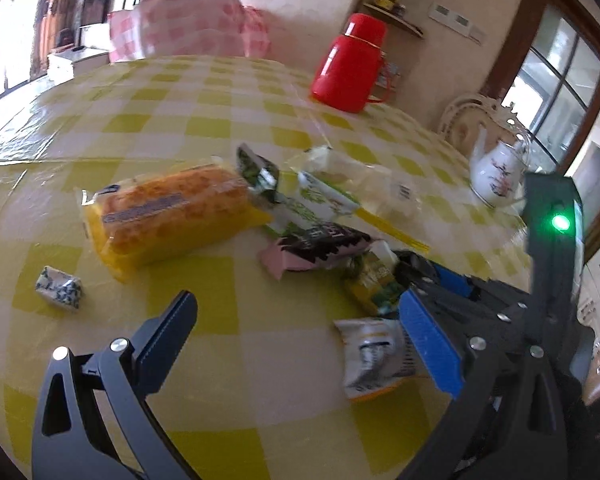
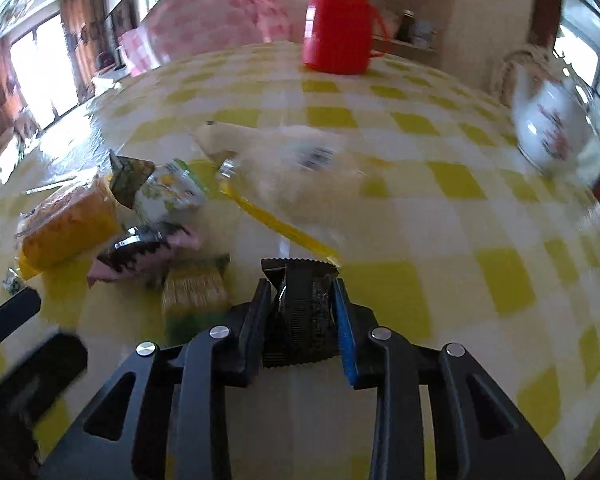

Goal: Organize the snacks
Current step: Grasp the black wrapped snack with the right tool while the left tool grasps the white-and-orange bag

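**Dark packet in the right grip, pile waiting at mid-frame**

Nearest the right wrist lens, the right hand-held gripper is pinching a dark, crinkle-edged snack packet between its two pads, low centre of the frame, above the yellow-checked desk. Motion blur is smearing the right half of that view.

Left hand-held gripper is standing wide with nothing between its fingers, lower part of the left wrist view; a white-and-yellow packet is lying just beside its blue pad, contact unclear.

Remaining snacks are clustering at mid-frame, many touching or overlapping: an orange cake roll, a pink-and-black wrapper, a green-and-white pack, a yellow-green pack. A small blue-patterned sweet is sitting apart at left. A clear zip bag with a yellow strip is lying behind the pile.

Red flask and white teapot are standing toward the upper right.

Judgement: the sorting step is under way, one packet in carry, most still loose. Next move is probably calling for a clear drop spot, perhaps the zip bag, though the destination is not evident.
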Motion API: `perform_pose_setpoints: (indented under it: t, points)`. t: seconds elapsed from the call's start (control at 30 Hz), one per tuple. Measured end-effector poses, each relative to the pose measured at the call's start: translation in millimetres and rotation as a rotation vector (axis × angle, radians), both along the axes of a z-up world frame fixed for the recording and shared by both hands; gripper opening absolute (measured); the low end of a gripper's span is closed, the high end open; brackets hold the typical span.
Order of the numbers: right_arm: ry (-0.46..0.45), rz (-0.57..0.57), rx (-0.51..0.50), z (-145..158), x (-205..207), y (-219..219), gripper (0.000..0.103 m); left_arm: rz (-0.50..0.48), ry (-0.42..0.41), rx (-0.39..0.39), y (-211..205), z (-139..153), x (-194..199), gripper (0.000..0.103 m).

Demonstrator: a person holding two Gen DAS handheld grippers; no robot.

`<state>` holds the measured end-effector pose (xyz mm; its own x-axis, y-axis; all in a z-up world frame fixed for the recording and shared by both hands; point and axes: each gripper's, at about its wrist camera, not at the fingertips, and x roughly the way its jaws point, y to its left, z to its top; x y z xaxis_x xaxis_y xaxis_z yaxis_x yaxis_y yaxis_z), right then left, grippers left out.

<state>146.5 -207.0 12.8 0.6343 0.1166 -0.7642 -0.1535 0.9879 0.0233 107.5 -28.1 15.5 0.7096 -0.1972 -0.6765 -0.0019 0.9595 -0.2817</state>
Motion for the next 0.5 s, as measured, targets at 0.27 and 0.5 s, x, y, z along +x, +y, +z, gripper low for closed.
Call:
perform_pose_setpoints:
  t: [0.27, 0.5]
  points:
    - [0.012, -0.119, 0.169, -0.5, -74.9, -70.5, 0.03, -0.074, 0.006, 0.012, -15.8, -1.5, -1.7, 0.101]
    - [-0.013, -0.106, 0.11, 2.7, -114.1, -68.3, 0.03, -0.197, 0.002, 0.222, -62.4, -5.9, -8.2, 0.101]
